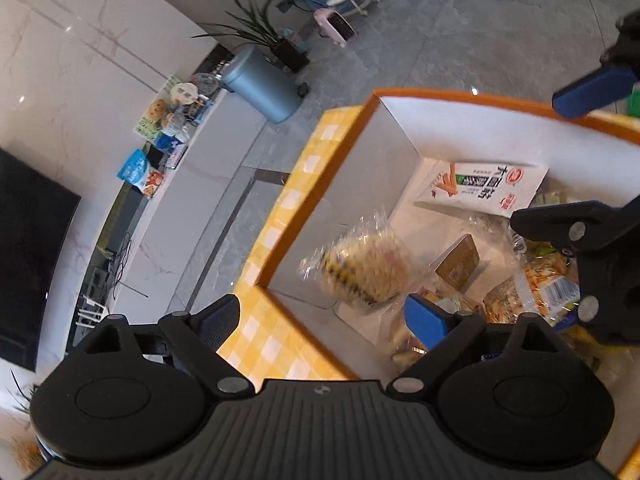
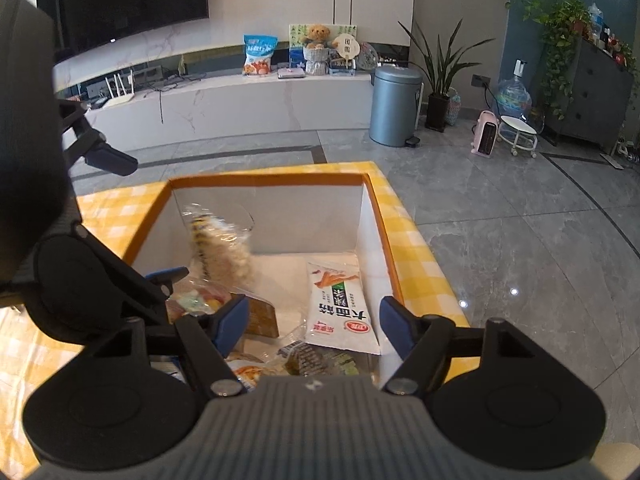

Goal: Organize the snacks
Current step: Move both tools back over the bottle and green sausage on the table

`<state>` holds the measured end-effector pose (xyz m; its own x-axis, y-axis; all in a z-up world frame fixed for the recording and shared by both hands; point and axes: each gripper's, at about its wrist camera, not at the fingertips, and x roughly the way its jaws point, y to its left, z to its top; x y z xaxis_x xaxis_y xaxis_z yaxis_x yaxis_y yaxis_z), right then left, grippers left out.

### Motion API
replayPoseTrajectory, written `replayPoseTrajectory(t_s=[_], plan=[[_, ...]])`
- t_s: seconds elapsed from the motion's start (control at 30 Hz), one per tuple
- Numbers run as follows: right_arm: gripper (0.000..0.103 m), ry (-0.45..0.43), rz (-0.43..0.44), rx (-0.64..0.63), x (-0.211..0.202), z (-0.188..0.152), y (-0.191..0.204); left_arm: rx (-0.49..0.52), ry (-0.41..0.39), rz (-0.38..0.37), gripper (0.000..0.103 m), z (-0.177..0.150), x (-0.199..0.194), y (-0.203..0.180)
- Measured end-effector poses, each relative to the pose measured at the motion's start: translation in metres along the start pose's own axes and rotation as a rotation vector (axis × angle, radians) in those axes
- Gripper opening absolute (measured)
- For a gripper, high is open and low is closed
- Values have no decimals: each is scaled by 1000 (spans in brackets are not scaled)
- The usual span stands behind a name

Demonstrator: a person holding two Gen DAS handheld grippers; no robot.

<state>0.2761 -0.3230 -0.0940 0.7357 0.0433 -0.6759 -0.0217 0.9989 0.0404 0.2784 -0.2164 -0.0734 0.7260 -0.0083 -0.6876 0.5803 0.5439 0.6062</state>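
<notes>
A white box with an orange rim (image 1: 316,192) (image 2: 268,178) stands on a yellow checked tablecloth (image 1: 272,336) (image 2: 416,248). A clear-wrapped pack of pale snacks (image 1: 360,272) (image 2: 220,248) shows blurred inside the box by its near-left wall, touching neither gripper. My left gripper (image 1: 324,320) is open wide over the box's left corner, one finger outside the rim. My right gripper (image 2: 314,320) is open above a white snack bag with a red logo (image 2: 344,308) (image 1: 480,188). A brown packet (image 2: 262,316) (image 1: 458,262) and several other wrapped snacks lie on the box floor.
Beyond the table is grey tiled floor with a grey pedal bin (image 2: 394,106) (image 1: 260,88), a potted plant (image 2: 440,76) and a pink heater (image 2: 486,138). A low white shelf (image 2: 240,100) along the wall carries a teddy bear and snack bags, under a dark TV (image 2: 120,4).
</notes>
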Motion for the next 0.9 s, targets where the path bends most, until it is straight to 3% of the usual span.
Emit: replayPoseTrajectory(t_s=[0.2, 0.47, 0.57, 0.7, 0.9], plan=[[71, -102, 4, 82, -31, -5, 5, -193, -84, -22, 103, -25, -52, 29], [71, -251, 68, 204, -80, -16, 32, -426, -221, 19, 103, -72, -133, 54], [71, -288, 85, 219, -96, -21, 48, -514, -232, 29, 103, -96, -153, 61], [71, -307, 113, 235, -110, -32, 68, -598, -238, 108, 103, -126, -174, 61], [71, -302, 134, 214, -123, -53, 106, -796, -200, 111, 103, -175, -177, 73]])
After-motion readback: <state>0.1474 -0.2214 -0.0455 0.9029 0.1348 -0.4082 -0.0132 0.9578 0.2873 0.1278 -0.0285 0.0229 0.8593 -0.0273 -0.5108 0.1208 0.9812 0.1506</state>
